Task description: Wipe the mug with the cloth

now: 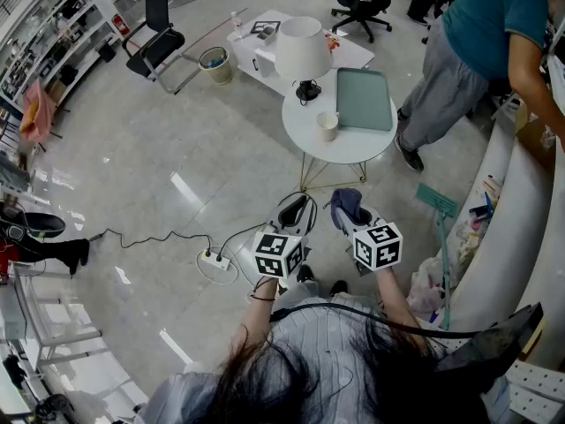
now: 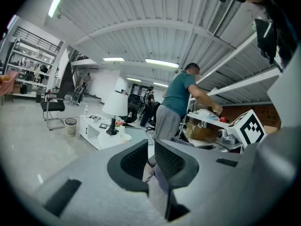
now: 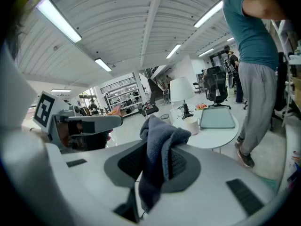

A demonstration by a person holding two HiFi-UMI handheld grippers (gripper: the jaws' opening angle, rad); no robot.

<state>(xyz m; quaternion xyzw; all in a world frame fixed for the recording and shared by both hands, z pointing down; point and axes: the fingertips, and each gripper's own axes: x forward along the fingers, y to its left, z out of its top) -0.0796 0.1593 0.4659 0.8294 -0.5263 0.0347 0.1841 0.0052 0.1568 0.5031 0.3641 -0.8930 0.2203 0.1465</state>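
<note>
A pale mug (image 1: 327, 125) stands on a round white table (image 1: 311, 140) ahead of me; it also shows as the mug (image 3: 191, 125) in the right gripper view and, small, as the mug (image 2: 125, 137) in the left gripper view. My right gripper (image 1: 349, 215) is shut on a dark blue cloth (image 1: 346, 204), held in the air short of the table. The cloth (image 3: 157, 147) bunches above the jaws and hangs down between them. My left gripper (image 1: 293, 215) hovers beside it, its jaws (image 2: 149, 160) nearly together with nothing between them.
A white lamp (image 1: 302, 51) and a green tray (image 1: 364, 98) share the round table. A person in a teal shirt (image 1: 481, 34) stands at its right by a curved counter (image 1: 516, 210). A power strip (image 1: 214, 259) with cables lies on the floor. Behind are a low white table (image 1: 265, 47), a bin (image 1: 213, 63) and chairs.
</note>
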